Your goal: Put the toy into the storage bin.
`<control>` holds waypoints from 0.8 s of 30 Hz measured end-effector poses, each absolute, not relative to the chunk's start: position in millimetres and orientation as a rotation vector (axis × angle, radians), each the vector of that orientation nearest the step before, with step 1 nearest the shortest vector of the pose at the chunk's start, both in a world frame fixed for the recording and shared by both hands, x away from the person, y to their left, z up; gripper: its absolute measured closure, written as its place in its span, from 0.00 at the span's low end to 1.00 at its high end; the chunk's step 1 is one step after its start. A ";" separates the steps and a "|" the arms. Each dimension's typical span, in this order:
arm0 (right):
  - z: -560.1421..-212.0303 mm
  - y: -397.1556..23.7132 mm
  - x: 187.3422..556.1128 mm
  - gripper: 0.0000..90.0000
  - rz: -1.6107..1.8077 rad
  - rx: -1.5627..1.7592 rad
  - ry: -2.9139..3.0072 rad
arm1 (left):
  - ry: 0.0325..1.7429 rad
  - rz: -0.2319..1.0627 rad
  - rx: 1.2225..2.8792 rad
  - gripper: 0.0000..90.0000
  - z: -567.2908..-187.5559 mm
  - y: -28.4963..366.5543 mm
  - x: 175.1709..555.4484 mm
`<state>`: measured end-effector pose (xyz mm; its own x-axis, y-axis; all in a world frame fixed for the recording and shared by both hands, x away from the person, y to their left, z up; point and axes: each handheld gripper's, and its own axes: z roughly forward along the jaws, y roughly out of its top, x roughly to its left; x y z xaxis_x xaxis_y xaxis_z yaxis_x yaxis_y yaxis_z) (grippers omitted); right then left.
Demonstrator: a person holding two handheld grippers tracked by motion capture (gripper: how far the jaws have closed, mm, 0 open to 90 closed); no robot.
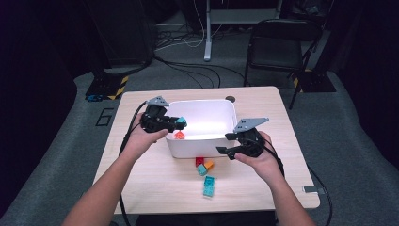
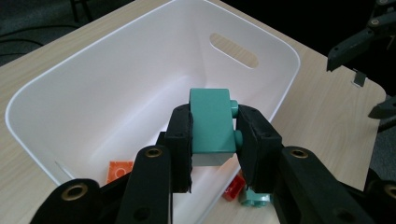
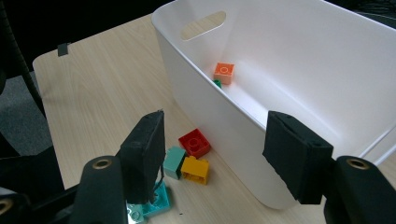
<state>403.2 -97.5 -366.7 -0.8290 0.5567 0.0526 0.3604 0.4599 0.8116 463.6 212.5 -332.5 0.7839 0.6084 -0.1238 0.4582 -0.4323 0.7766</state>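
Grey carpet surrounds a wooden table [image 1: 141, 160] bearing a white bin [image 1: 188, 148], an orange brick [image 3: 224, 73] lying inside it. Above the bin's near-left corner, the left gripper [image 2: 212, 135] clamps a teal brick [image 2: 211, 123]. At the bin's right, the right gripper [image 3: 210, 154] stands released, jaws straddling the wall. Loose bricks [image 1: 205, 168] lie just before the bin.

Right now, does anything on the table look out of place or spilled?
Nothing looks damaged or spilled. Loose bricks lie scattered on the table just in front of the white bin, apparently waiting to go in. The left tongs hold a teal brick over it.
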 end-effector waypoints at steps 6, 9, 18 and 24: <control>-365.0 -97.0 401.5 0.42 1.312 0.785 2.486 | 0.761 0.234 2.116 0.75 -326.5 202.1 478.2; -365.4 -96.9 401.8 0.42 1.310 0.781 2.490 | 0.759 0.228 2.109 0.75 -323.7 198.0 484.9; -364.8 -98.1 402.0 0.42 1.317 0.784 2.485 | 0.744 0.216 2.101 0.75 -318.2 180.9 501.8; -364.4 -98.6 401.8 0.42 1.320 0.790 2.484 | 0.740 0.193 2.100 0.75 -323.8 168.1 514.7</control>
<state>401.8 -98.6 -364.4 -0.8315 0.5527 0.0558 0.3555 0.4522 0.8180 514.7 168.1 -323.8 0.8108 0.5708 -0.1293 0.4348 -0.4395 0.7860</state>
